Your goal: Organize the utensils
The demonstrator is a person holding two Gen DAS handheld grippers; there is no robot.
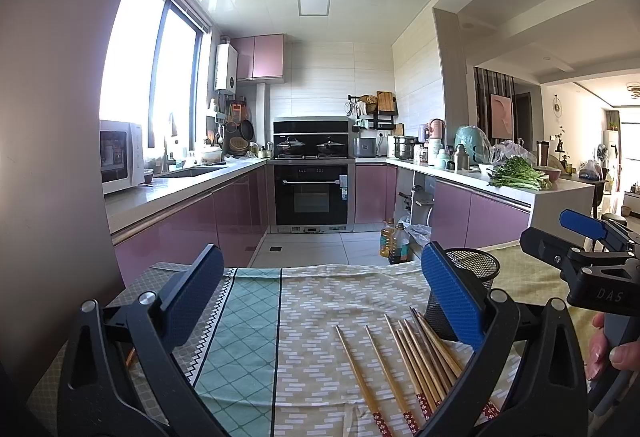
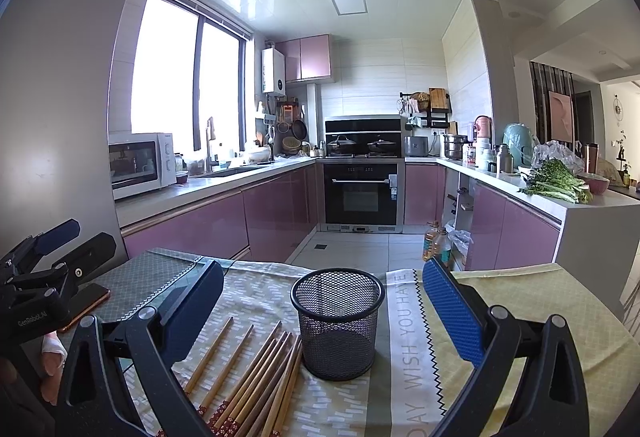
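Both claws, left claw (image 1: 320,301) and right claw (image 2: 324,311), gape wide and empty; chopsticks (image 1: 404,369) lie lengthwise lower right in left's view, nearer left, mesh cup (image 2: 338,321) just beside.

Each tool (image 1: 322,307) is black-framed with silver screws; blue textured pads (image 2: 454,313).
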